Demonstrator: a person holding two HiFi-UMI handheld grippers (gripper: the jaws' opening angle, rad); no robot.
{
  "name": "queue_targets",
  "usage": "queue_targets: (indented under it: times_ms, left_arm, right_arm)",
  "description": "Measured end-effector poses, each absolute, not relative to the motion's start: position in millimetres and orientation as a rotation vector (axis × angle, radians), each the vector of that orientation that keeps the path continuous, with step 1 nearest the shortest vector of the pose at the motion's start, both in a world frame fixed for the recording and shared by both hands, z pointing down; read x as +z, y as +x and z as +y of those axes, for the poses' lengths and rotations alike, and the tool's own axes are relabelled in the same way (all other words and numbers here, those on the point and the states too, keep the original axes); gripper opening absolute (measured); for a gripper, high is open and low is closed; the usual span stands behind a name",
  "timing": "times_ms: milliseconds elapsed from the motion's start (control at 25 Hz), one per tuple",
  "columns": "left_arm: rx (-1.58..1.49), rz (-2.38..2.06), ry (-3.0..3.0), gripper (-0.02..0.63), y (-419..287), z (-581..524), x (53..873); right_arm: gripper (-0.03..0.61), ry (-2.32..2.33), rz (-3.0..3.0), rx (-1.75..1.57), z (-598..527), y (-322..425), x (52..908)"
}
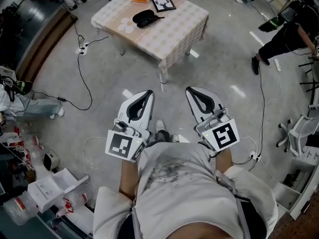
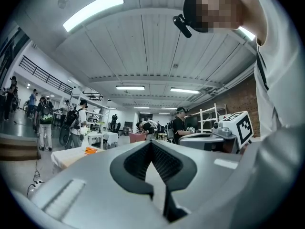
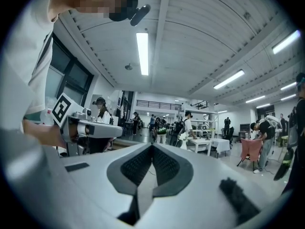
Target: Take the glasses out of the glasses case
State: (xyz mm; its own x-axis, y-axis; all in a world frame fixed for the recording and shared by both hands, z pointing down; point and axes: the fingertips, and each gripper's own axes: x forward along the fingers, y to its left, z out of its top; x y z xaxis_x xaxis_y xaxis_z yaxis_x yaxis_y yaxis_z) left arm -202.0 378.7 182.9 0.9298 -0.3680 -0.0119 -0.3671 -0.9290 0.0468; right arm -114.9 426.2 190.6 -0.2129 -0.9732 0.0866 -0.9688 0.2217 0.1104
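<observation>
While the person stood far from the table (image 1: 169,31), the black glasses case (image 1: 144,18) lay on it. The left gripper (image 1: 147,93) and right gripper (image 1: 191,90) were pressed together on nothing, held near the body, probably just waiting.

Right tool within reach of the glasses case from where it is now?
Probably not. The right tool is held shut close to the person; the glasses case lies on the table well ahead across the floor. Nothing blocks it, just the gap.

The glasses case (image 1: 143,18) is too small to tell if open
</observation>
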Motion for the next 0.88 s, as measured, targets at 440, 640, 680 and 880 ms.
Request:
queue_targets:
  times_ms: [440,640,680,880]
  left_arm:
    - [-0.046,-0.491,3.064,0.008,-197.4,306.7,181.6]
    - [-0.056,-0.438,3.062,0.008,-196.4,283.9,182.1]
    - [-0.056,-0.431,3.061,0.008,-196.8,280.2,182.8]
    - [-0.065,-0.411,3.046,0.008,-198.7,267.4,183.7]
  right_arm:
    - [0.017,1.913,-2.297,-0.077,356.8,-117.6,192.0]
    - [0.017,1.947,-2.253,-0.069,333.9,-117.0,193.0]
    - [0.017,1.953,-2.242,-0.065,330.7,-117.0,194.0]
    - [0.017,1.967,-2.213,-0.043,321.6,-115.9,196.0]
